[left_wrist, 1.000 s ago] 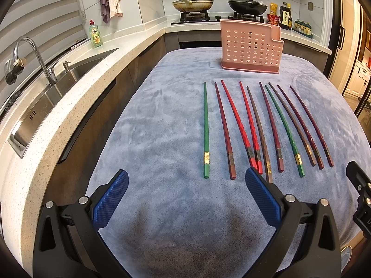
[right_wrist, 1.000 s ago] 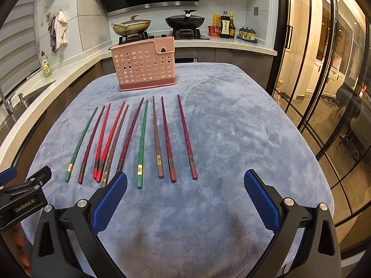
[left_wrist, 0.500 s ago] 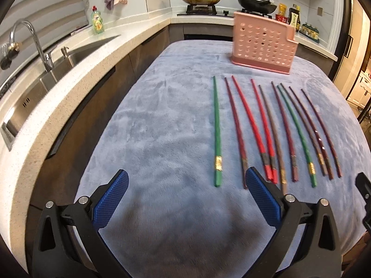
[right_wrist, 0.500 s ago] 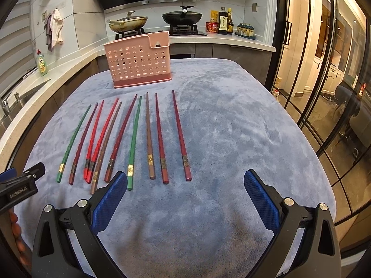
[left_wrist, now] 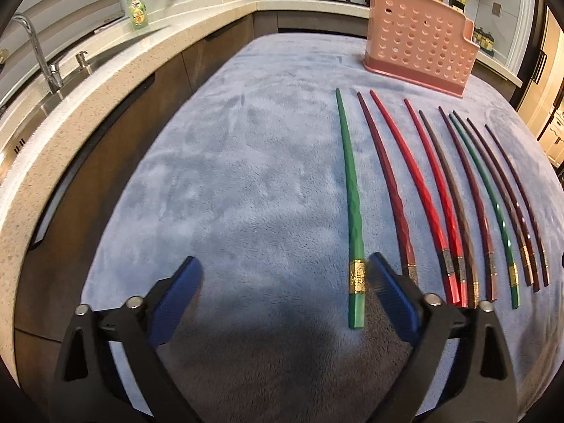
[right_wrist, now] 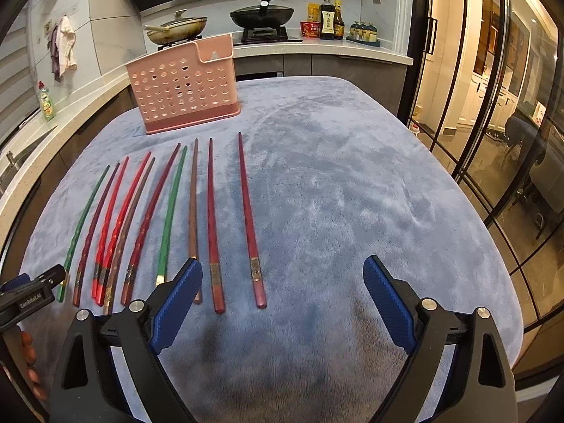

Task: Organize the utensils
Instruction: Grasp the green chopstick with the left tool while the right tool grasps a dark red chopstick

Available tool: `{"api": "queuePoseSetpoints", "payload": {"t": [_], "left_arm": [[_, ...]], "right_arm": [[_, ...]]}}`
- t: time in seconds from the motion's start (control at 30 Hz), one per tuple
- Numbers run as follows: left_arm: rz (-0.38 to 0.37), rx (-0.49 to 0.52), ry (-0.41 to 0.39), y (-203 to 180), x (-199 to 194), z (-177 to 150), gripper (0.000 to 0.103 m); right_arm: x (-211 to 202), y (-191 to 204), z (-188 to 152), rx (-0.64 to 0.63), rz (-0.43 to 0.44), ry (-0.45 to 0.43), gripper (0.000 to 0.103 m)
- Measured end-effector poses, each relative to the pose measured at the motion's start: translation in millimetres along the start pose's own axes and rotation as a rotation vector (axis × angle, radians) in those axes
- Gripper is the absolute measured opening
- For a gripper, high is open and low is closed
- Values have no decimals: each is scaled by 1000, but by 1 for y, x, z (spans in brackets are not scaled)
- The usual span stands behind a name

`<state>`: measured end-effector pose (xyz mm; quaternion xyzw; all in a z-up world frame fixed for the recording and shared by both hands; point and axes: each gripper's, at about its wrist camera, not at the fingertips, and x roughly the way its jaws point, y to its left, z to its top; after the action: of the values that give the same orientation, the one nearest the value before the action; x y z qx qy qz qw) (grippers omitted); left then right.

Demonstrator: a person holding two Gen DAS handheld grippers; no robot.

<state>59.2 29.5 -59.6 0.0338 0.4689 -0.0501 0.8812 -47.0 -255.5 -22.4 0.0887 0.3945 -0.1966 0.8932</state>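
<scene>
Several chopsticks lie side by side on a blue-grey cloth (left_wrist: pixel 246 176), thick ends toward me. The leftmost one is a green chopstick (left_wrist: pixel 352 194). Its gold-banded end lies between the closing jaws of my left gripper (left_wrist: pixel 283 276), close to the right pad (left_wrist: pixel 387 285) and not pressed. My right gripper (right_wrist: pixel 282 278) is closing too, low over the right end of the row. Two dark red chopsticks (right_wrist: pixel 251 225) lie between its jaws, untouched. A pink perforated holder (left_wrist: pixel 416 49) (right_wrist: pixel 183 88) stands upright behind the row.
A stone counter (left_wrist: pixel 105 81) with a sink, tap (left_wrist: pixel 38 46) and green soap bottle (left_wrist: pixel 135 7) runs along the left. Pans sit on the stove (right_wrist: pixel 261 17) at the back. Glass doors (right_wrist: pixel 493 141) line the right. A hand (right_wrist: pixel 28 352) carries the left gripper.
Both grippers have moved forward and down toward the chopsticks' thick ends. The left one now straddles the green chopstick's end. Both sets of jaws have narrowed slightly.
</scene>
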Motion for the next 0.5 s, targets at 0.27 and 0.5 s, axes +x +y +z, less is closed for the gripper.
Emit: {"api": "queuePoseSetpoints", "payload": {"t": [0.27,0.5], "left_arm": [[-41,11,6,-2,0,-1,65],[-73,-2,21,1,-4,1,32]], "right_arm": [[17,2,6,1,-3,20,85],[31,-2,8,4,5,53,67]]}}
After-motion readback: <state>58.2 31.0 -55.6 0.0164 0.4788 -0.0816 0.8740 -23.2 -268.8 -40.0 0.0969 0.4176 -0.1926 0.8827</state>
